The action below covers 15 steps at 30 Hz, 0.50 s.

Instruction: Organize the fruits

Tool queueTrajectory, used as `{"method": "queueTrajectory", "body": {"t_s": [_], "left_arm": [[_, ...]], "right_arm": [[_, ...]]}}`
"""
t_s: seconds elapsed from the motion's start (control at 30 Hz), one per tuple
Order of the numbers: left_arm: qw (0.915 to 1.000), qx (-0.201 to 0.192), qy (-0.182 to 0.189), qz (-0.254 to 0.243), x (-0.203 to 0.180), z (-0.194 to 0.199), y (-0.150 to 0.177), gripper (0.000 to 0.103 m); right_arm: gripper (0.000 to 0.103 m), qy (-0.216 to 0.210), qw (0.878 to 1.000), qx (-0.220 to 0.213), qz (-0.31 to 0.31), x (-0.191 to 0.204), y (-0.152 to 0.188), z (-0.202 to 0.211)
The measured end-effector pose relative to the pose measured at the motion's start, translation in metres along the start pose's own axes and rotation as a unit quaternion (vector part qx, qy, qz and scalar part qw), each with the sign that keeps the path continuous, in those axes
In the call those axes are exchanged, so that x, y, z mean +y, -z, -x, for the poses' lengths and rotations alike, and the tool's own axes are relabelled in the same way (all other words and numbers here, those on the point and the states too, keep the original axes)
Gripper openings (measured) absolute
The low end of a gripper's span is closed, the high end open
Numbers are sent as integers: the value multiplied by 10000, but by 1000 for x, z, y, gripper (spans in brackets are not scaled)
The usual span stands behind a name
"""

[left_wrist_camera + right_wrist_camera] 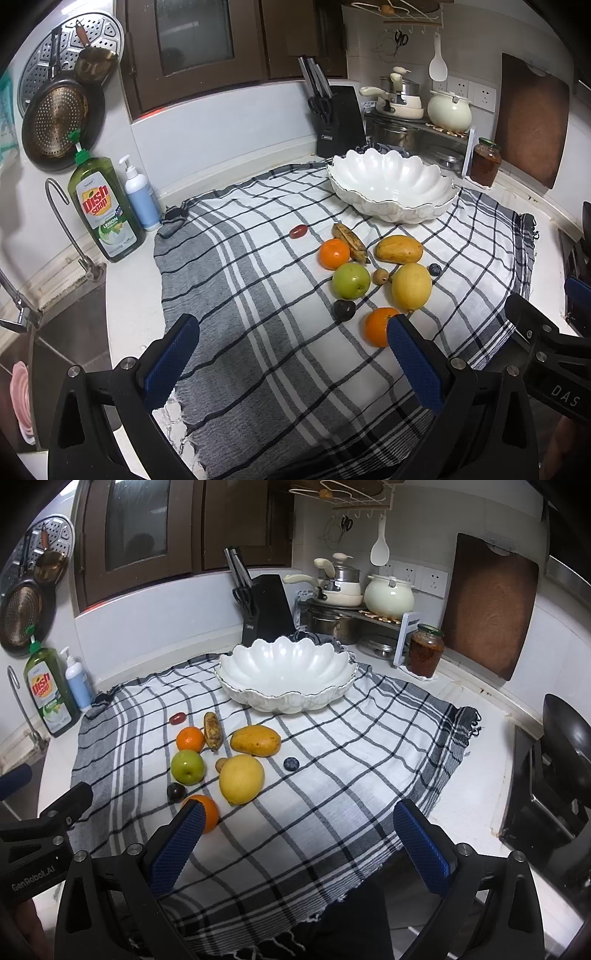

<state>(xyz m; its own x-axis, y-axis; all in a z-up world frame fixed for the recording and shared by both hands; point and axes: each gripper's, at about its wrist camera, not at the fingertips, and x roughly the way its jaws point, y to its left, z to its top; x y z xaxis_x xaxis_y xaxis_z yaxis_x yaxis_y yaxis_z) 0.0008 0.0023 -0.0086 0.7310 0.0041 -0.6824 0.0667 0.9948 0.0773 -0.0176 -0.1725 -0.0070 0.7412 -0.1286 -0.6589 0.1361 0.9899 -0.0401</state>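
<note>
Fruits lie on a checked cloth: a near orange, a lemon, a green apple, a far orange, a mango, a spotted banana, a dark plum, a blueberry and a red grape tomato. An empty white scalloped bowl stands behind them. My left gripper and right gripper are open and empty, hovering near the cloth's front.
Dish soap and a pump bottle stand at the left by the sink and tap. A knife block, pots on a rack, a jar and a cutting board line the back. A stove with a pan is at the right.
</note>
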Motion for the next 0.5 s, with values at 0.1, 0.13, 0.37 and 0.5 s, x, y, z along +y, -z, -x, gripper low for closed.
{"method": "queueTrajectory", "body": {"t_s": [0.1, 0.13, 0.37, 0.5], "left_arm": [[10000, 0, 2, -1, 0, 0, 0, 103], [10000, 3, 3, 3, 1, 0, 1, 103], [10000, 1, 4, -5, 0, 0, 0, 103], [10000, 1, 2, -5, 0, 0, 0, 103]], "right_arm": [[103, -3, 10000, 11, 2, 0, 2, -1], [103, -3, 10000, 12, 4, 0, 3, -2], [103, -8, 10000, 18, -2, 0, 2, -2], [103, -7, 10000, 16, 7, 1, 3, -3]]}}
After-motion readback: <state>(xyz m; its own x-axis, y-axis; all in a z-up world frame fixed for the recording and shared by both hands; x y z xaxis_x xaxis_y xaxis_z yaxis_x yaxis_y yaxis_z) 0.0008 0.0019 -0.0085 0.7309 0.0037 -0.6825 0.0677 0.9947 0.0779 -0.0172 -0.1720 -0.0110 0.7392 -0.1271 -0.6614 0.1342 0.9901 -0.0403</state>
